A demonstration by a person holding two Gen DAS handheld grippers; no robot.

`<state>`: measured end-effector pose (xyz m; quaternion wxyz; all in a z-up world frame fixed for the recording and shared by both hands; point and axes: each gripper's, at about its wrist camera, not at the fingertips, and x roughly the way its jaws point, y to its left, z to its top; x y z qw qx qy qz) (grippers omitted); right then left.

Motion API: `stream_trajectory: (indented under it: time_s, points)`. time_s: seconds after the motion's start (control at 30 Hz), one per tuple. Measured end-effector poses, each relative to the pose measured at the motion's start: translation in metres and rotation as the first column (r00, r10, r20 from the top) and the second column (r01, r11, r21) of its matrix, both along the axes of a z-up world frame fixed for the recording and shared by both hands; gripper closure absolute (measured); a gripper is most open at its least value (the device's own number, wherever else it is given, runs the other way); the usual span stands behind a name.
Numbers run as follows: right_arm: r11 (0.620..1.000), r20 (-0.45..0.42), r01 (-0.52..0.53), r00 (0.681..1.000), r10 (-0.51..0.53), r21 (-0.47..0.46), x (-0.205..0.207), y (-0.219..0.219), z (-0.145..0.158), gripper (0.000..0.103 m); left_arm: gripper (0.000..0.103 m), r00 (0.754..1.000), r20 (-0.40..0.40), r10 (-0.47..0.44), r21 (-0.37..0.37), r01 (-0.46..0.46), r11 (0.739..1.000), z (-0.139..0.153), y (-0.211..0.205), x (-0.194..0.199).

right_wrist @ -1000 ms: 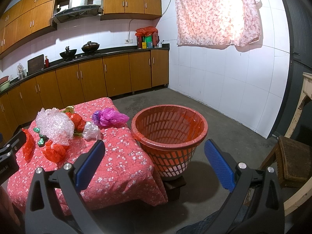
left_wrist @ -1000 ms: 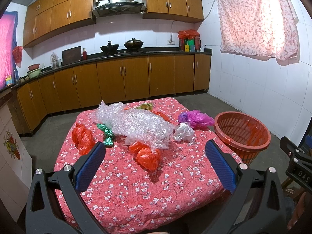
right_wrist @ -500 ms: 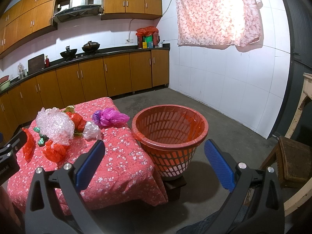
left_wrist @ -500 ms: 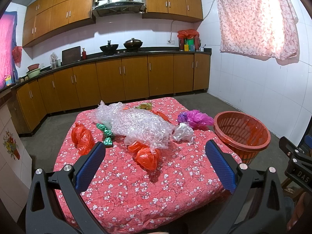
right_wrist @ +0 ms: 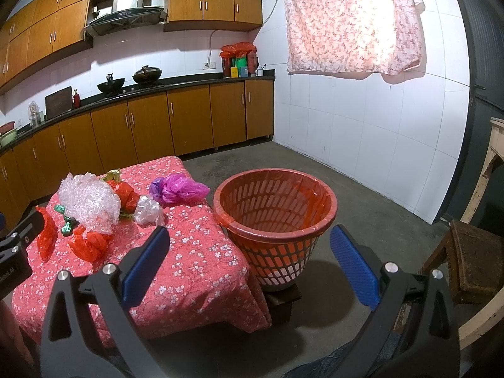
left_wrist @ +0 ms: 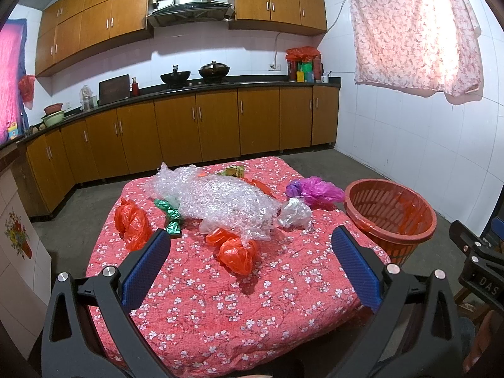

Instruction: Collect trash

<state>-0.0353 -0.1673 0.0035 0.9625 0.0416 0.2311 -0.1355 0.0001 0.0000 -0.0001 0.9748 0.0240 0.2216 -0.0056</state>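
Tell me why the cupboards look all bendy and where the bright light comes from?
Left wrist view: the fisheye lens bends the brown wooden cupboards. Right wrist view: daylight glows through the pink flowery curtain, washing it out; the black corners are the lens edge.

Sharp fisheye views, backlit curtain (left_wrist: 415, 28) glare

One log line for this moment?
left gripper: open, empty | right gripper: open, empty | crumpled plastic bags, bubble wrap: on table | red slotted plastic basket: no trash visible inside
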Motion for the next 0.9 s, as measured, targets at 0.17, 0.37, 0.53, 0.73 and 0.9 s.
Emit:
stream_trajectory:
  time_s: [0.17, 0.37, 0.53, 0.73, 0.9]
  points:
    - [1.000, -0.001, 0.001, 1.000, -0.001, 0.001, 0.0004, -0.0004, -0.0003, 0.004, 0.002, 1.000, 0.000, 0.000, 0.000, 0.000, 1.000, 0.0000, 0.0000, 0.0000]
    - [1.000, -0.001, 0.000, 1.000, 0.000, 0.001, 0.0004, -0.0009, -0.0005, 0.004, 0.002, 1.000, -0.001, 0.000, 0.000, 0.000, 1.000, 0.0000, 0.0000, 0.0000]
    - [1.000, -0.001, 0.001, 1.000, -0.001, 0.002, 0.0002, -0.0014, -0.0007, 0.004, 0.002, 1.000, -0.002, 0.000, 0.000, 0.000, 1.000, 0.0000, 0.0000, 0.0001]
    - [1.000, -0.002, 0.001, 1.000, -0.001, 0.002, 0.0005, -0.0027, -0.0010, 0.004, 0.002, 1.000, -0.002, 0.000, 0.001, 0.000, 1.000, 0.0000, 0.0000, 0.0000]
    - [1.000, -0.002, 0.002, 1.000, -0.002, 0.002, 0.0008, -0.0039, -0.0013, 0.004, 0.002, 1.000, -0.003, 0.001, 0.001, -0.001, 1.000, -0.0001, 0.0001, 0.0000]
